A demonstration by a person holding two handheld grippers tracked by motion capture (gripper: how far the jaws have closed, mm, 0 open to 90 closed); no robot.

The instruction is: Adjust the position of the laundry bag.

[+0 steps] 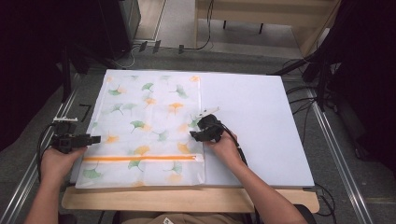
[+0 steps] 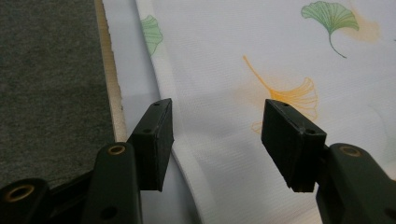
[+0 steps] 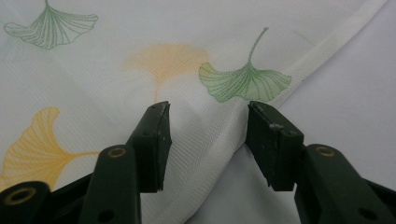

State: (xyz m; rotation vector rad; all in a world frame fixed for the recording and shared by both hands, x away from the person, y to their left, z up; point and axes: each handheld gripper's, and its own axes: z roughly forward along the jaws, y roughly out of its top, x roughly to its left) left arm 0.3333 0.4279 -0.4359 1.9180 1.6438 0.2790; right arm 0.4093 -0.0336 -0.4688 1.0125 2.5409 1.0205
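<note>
Both grippers are spread open and holding nothing — the step in hand looks like lining up on the two side edges of the leaf-printed cloth bag [image 1: 147, 126] before a grasp. In the right gripper view, the right gripper [image 3: 208, 140] has its jaws apart with the bag's stitched hem [image 3: 229, 126] running up between them; a green leaf print [image 3: 245, 81] lies just beyond the tips, and bare white table cover [image 3: 345, 102] sits off to the outer side of the far jaw. In the left gripper view, the left gripper [image 2: 217, 140] likewise stands released, its jaws straddling the bag's left border [image 2: 184, 154], with an orange leaf print [image 2: 289, 93] just ahead of one jaw and the wooden table edge [image 2: 112, 93] beside the other. From the high view, the bag lies flat between the two tools, its orange zipper [image 1: 140, 158] crossing the near part. The next move, I judge, calls for lowering each pair of jaws so one slips under the hem and then closing — thin fabric lying flat may be hard to catch.
</note>
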